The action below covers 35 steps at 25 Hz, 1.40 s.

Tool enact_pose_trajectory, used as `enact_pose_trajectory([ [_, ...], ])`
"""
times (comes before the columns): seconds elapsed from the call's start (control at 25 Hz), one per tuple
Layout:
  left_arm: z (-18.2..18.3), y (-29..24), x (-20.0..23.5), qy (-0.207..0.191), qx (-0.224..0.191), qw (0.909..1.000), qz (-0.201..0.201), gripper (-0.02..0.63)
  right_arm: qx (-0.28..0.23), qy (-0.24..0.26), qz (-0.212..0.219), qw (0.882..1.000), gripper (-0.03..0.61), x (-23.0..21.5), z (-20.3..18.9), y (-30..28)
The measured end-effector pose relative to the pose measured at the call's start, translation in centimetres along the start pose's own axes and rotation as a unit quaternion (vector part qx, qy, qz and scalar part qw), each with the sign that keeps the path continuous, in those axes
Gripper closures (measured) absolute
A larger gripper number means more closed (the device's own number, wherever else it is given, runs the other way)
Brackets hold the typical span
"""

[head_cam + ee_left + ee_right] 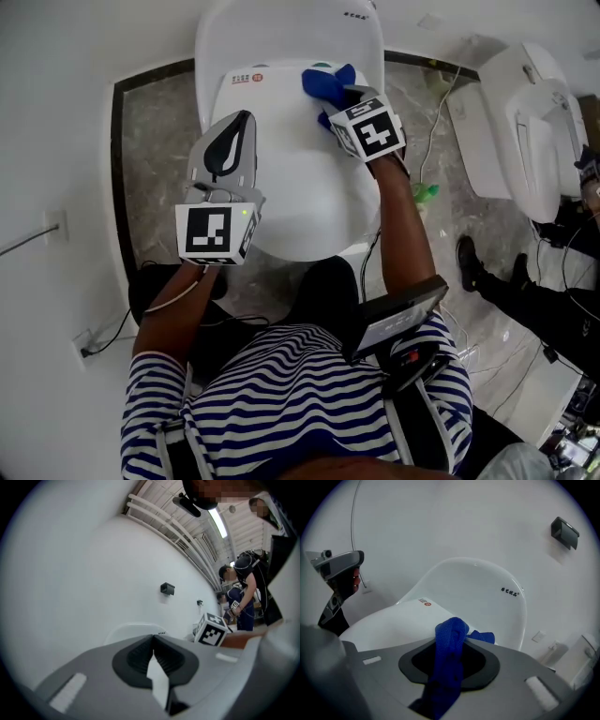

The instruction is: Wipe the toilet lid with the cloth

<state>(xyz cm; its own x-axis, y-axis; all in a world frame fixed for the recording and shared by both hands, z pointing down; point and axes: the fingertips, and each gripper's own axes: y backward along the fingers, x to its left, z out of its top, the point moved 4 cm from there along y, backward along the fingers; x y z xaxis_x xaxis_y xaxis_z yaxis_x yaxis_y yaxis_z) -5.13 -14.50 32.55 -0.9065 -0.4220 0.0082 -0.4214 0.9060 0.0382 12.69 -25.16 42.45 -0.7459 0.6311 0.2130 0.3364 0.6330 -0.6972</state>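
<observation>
While the right gripper [451, 637] pinches a bunched fold of the blue cloth [449, 663], the main risk is loss of grip. Only a narrow ridge of fabric sits between the jaws, and a loose tail hangs beyond their tips. A hard sideways stroke could probably pull the cloth free. A second risk is poor contact: the cloth is wadded, not spread flat, so a pass may clean only a thin stripe. If this gripper tilts down too far, its hard jaw tips could scrape the toilet lid [281, 187] instead of the fabric.

The left gripper [242, 124] is pressed together and holds nothing. It hovers above the lid, off to the right gripper's left. A long stroke toward it could cause a collision.

The cloth lies directly ahead of the right gripper's jaws, at the rear of the lid just short of the tank [474, 581]. Contact with the lid looks likely but cannot be confirmed.

The lid is white, smooth and glossy, so the cloth should slide easily. A small red sticker [425, 602] sits ahead and left of the jaws. The floor [159, 122] is grey stone within white walls. A second toilet [525, 122] and loose cables [433, 122] lie to the right gripper's right.
</observation>
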Motion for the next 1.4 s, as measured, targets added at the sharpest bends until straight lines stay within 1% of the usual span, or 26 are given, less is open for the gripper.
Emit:
enact_pose_trajectory([
  [0.4, 0.5, 1.2, -1.8, -0.006, -0.008, 0.9999, -0.009, 0.612, -0.011, -0.004, 0.008, 1.000, 0.463, 4.0, -3.8, 4.6],
  [0.68, 0.4, 1.8, -1.9, -0.009, -0.006, 0.9999, -0.005, 0.612, -0.027, -0.009, 0.010, 1.000, 0.463, 6.8, -6.3, 7.4],
  [0.88, 0.4, 2.2, -2.1, -0.012, -0.006, 0.9999, -0.005, 0.612, -0.034, -0.022, 0.015, 0.999, 0.463, 9.1, -8.5, 9.5],
  [1.12, 0.5, 2.5, -2.4, -0.013, -0.008, 0.9999, -0.008, 0.612, -0.028, -0.028, 0.023, 0.999, 0.463, 11.4, -10.7, 11.5],
  [1.4, 0.8, 3.1, -2.8, -0.015, -0.014, 0.9997, -0.009, 0.612, -0.012, -0.019, 0.031, 0.999, 0.463, 13.7, -12.7, 13.1],
])
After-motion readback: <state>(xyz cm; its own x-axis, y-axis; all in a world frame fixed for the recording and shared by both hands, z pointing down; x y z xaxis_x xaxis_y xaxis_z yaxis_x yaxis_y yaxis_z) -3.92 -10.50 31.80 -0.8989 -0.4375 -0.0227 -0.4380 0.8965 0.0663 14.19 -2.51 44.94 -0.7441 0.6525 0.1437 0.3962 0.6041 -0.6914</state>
